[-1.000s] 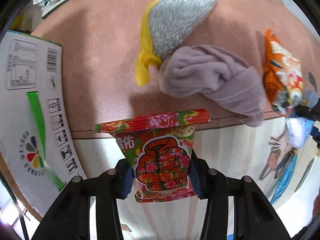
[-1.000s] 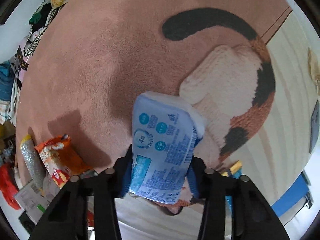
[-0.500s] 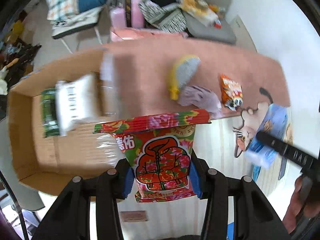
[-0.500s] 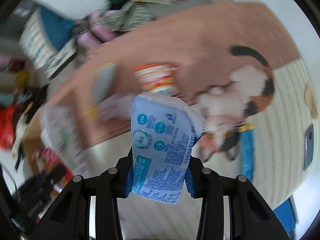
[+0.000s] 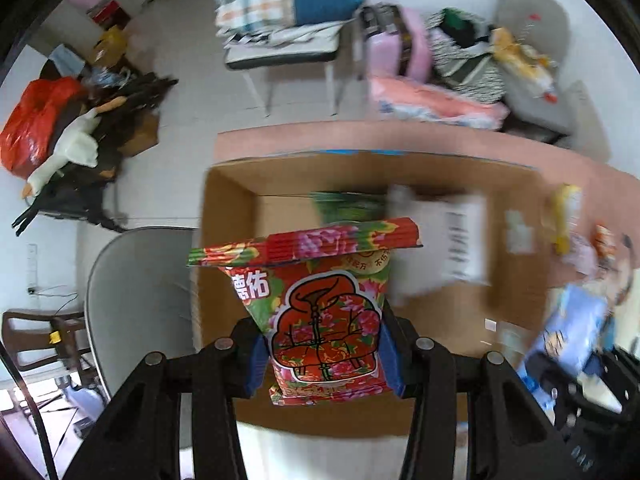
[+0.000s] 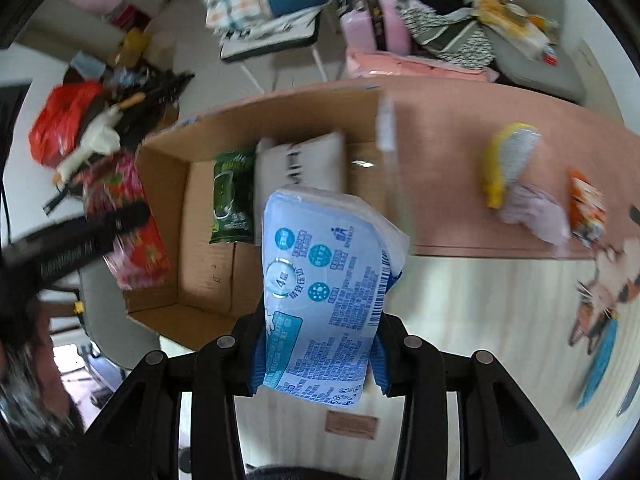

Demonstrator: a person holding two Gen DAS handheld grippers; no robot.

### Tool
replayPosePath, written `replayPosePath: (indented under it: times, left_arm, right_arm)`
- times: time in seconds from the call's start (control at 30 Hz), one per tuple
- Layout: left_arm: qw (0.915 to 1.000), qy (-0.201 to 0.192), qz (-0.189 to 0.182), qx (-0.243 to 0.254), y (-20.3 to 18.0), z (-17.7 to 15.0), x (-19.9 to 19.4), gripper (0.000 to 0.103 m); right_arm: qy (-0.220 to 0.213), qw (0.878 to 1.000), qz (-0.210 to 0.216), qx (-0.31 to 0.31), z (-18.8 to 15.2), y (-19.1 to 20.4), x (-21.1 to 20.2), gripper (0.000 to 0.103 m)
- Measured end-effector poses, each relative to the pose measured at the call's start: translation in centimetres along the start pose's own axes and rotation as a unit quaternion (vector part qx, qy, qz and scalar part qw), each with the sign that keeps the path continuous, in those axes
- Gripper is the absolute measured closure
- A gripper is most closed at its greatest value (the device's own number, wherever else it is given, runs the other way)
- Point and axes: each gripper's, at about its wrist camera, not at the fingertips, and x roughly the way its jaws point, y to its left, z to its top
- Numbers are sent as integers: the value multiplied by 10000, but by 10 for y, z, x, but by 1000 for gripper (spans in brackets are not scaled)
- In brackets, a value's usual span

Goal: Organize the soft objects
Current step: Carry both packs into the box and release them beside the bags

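Observation:
My left gripper (image 5: 324, 356) is shut on a red floral tissue pack (image 5: 320, 304) and holds it above the open cardboard box (image 5: 228, 208). My right gripper (image 6: 318, 350) is shut on a blue tissue pack (image 6: 324, 280), held in the air near the box's front edge (image 6: 160, 208). The box holds a green wipes pack (image 6: 232, 196) and a white pack (image 6: 296, 164). On the pink rug (image 6: 460, 120) lie a yellow-and-silver mitt (image 6: 512, 156), a mauve cloth (image 6: 532, 208) and an orange snack bag (image 6: 588, 208).
A grey chair (image 5: 132, 300) stands left of the box. Behind the rug are a chair with folded blankets (image 5: 280, 8), a pink case (image 5: 400, 44) and piled clothes. A red bag (image 5: 36, 120) and a toy goose (image 5: 68, 152) lie far left.
Both grippers have lifted away from the rug and swung left toward the cardboard box, each keeping its pack. The box now fills the middle of both views.

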Motion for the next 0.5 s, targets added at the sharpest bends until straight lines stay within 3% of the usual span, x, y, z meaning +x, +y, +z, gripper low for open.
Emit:
replayPosePath:
  times: [0.17,0.5]
  left_arm:
    - [9990,417,122,61,25,23,51,60]
    - [9952,951,-132,207,29,51,112,60]
  right_arm:
    - [327,9990,-247,-157,10,33,44,60]
    - [819,9940,-661,-302,13,40,96,60]
